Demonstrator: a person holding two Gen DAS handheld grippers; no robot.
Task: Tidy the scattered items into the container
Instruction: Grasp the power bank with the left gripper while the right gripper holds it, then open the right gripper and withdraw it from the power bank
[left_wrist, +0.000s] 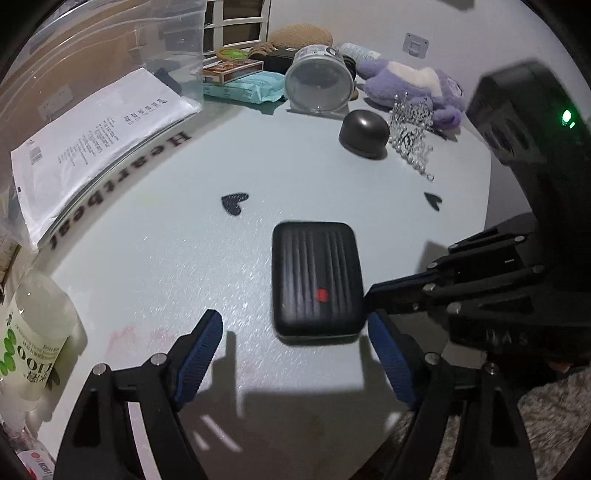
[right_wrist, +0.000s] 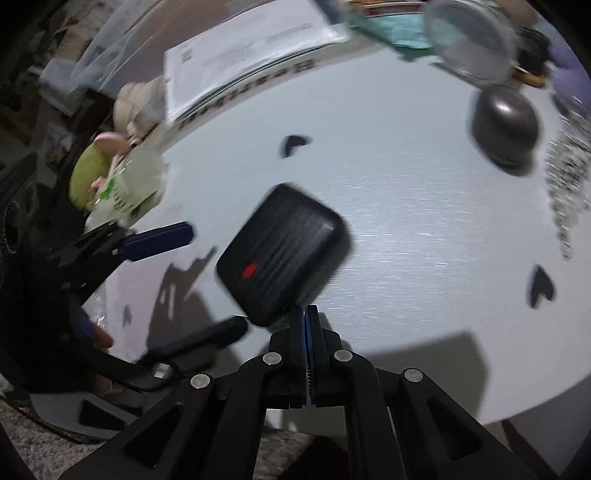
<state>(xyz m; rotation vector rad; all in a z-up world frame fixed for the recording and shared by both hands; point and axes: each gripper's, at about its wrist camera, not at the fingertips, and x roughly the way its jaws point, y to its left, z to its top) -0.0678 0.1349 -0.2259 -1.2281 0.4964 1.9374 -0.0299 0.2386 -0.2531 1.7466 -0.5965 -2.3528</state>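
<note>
Black ribbed case (left_wrist: 316, 278), marked with a small red logo too small to read, lies flat on the pale round table (left_wrist: 155, 258), near its front edge and apart from the clutter at the back. The left gripper (left_wrist: 295, 354) stands with its blue pads wide apart, just short of the case and not pressing on it. The right gripper (right_wrist: 307, 314) has its fingers pressed together with nothing between them, its tip at the case's near corner. Large black letters on the table read "Heartbeat", beside two black heart shapes. A white printed sheet (left_wrist: 99, 144) lies at the clear container (left_wrist: 110, 48); its text is too small to read. A pale bottle (left_wrist: 33, 332) shows "C100".
</note>
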